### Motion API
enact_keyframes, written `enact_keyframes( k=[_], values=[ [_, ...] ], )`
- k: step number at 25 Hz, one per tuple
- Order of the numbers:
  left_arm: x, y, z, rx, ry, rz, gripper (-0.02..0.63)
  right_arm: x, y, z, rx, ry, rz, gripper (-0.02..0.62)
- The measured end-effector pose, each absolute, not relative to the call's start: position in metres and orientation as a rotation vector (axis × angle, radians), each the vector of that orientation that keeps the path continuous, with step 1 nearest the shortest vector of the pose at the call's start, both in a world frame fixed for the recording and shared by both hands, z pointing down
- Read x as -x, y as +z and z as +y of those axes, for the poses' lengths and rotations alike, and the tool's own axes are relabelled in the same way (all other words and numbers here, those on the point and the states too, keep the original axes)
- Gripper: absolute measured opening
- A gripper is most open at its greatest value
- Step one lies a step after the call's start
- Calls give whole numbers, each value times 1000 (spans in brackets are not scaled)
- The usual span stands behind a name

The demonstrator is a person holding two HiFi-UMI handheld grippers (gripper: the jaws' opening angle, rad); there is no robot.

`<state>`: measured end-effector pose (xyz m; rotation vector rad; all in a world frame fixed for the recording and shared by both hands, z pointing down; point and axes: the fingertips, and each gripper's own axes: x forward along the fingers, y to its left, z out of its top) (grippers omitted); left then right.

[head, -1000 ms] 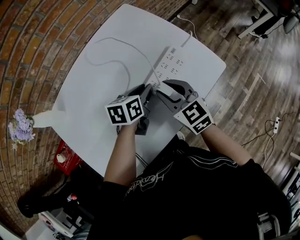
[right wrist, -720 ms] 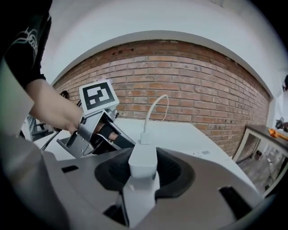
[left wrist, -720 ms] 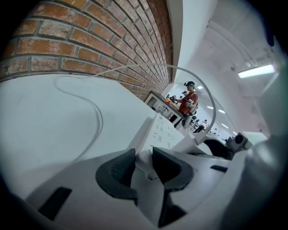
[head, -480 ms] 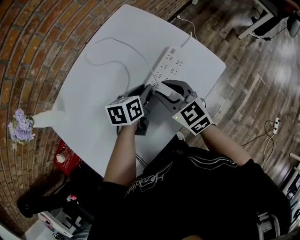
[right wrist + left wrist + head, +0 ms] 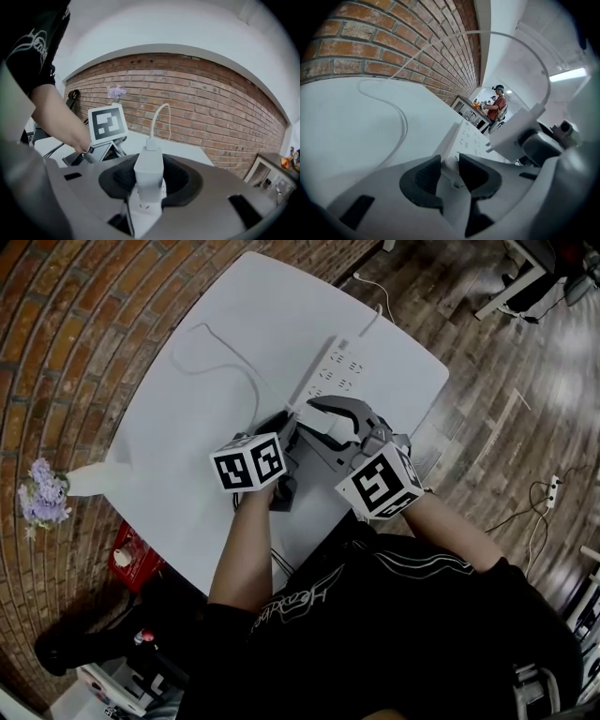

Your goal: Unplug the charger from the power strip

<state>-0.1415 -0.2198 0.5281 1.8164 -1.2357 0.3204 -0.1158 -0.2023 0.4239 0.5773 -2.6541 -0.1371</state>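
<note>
The white charger (image 5: 149,171) is sitting upright between the jaws of the right gripper (image 5: 150,180), directly above the near end of the power strip (image 5: 339,369). The jaws are standing moderately wide, with their dark pads pressing on the charger's two flat sides. In the right gripper view the charger's base is overlapping the power strip's socket face, so it cannot be told whether the prongs are clear of the socket. A thin white cable (image 5: 159,117) is rising from the charger's top. In the head view it is looping away to the left of the power strip across the white table (image 5: 234,324).

The left gripper (image 5: 450,171) is clamping the near end of the power strip. Its jaws are only a little apart, pinching the end between the pads and seemingly steadying it against the table. The two grippers are sitting just beside each other at that end.

To do this step well, the pull should probably be going straight out of the socket face, along the prongs. Tilting the charger sideways could bind or bend them. The left gripper should be pressing the power strip down so that it is not lifting with the charger. The right grip belongs on the charger's body, never on the cable. The slack cable should be free to follow, so that it is not tugging the power strip.
</note>
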Motion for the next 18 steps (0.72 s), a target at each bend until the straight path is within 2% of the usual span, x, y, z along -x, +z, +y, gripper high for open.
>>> enact_keyframes(
  k=[7, 11, 18],
  values=[
    [144, 525, -217, -1757, 250, -1225, 117, 89, 420, -220, -619, 201, -2678, 118],
    [150, 512, -206, -1757, 292, -1282, 48, 82, 412, -217, -599, 347, -2719, 118],
    [146, 447, -172, -1845, 132, -1310, 29, 71, 383, -194, -537, 517, -2800, 118]
  ],
)
